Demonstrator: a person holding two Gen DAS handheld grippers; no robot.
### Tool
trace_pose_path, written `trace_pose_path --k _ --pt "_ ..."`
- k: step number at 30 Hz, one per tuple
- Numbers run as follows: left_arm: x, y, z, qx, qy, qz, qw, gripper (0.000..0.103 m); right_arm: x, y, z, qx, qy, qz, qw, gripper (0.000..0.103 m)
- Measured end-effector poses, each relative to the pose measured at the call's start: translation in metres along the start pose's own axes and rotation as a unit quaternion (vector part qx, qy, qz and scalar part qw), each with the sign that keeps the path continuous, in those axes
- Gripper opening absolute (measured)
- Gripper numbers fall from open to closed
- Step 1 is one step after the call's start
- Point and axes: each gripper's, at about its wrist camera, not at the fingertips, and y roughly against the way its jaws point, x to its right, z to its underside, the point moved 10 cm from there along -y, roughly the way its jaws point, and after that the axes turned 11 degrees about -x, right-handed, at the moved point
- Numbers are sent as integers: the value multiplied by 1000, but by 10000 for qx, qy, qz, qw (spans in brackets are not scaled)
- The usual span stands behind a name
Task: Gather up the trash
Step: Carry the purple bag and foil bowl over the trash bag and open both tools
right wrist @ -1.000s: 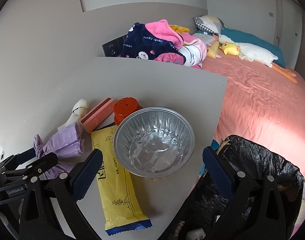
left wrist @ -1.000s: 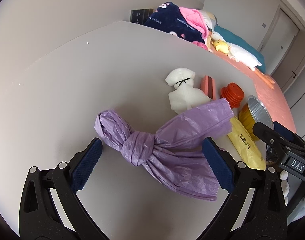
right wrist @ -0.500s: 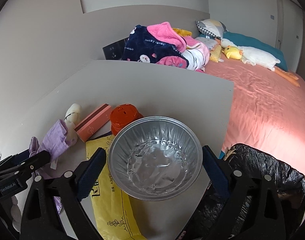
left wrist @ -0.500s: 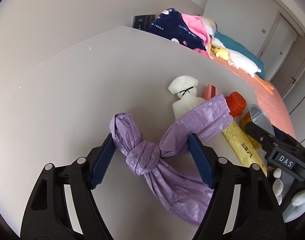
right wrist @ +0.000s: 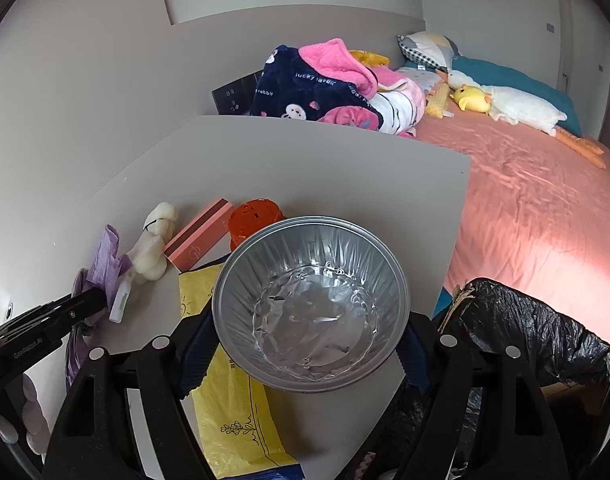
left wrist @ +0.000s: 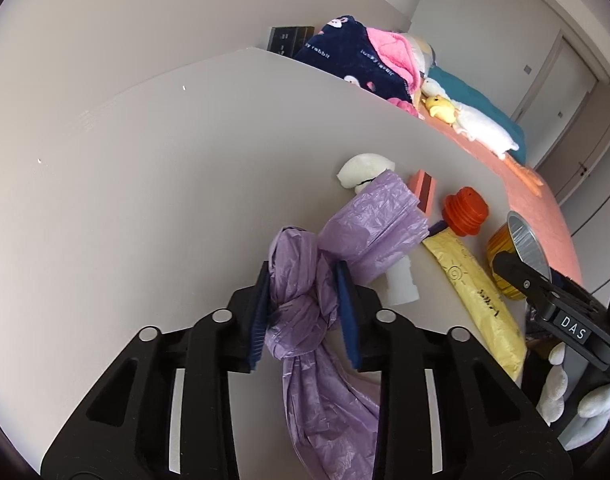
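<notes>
Left gripper [left wrist: 305,304]: blue pads pinching the knot of one crumpled purple plastic bag [left wrist: 305,312], bag lifted, loose tail hanging down near.
Right gripper [right wrist: 305,332]: jaws pressed on both sides of one round silver foil bowl [right wrist: 311,304], held above the table edge.
Table [left wrist: 145,200]: one, pale grey, flat.
Trash on table: one long yellow snack wrapper [right wrist: 229,412] under the bowl; one orange ribbed plastic cap [left wrist: 465,212]; one pink and brown flat box [right wrist: 197,236]; one white tied foam bundle [right wrist: 153,248], far left.
Bin: one, lined with black plastic bag [right wrist: 537,344], near right, beside the table.
Bed [right wrist: 545,208]: one, pink sheet, far right; one navy blanket [right wrist: 305,88]; one white goose toy [right wrist: 521,108].
Writing: "DAS" on right gripper body in left wrist view; "lucky rabbit" on blanket.
</notes>
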Motion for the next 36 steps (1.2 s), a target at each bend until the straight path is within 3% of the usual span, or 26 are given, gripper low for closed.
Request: trace_pose_path --k 9,36 --pt "6 23 -2 74 81 134 9998 26 3 32 5 176 -89 -101 9998 78" --pt "108 72 26 302 -813 873 9924 26 29 121 36 667 -387 -158 9969 78"
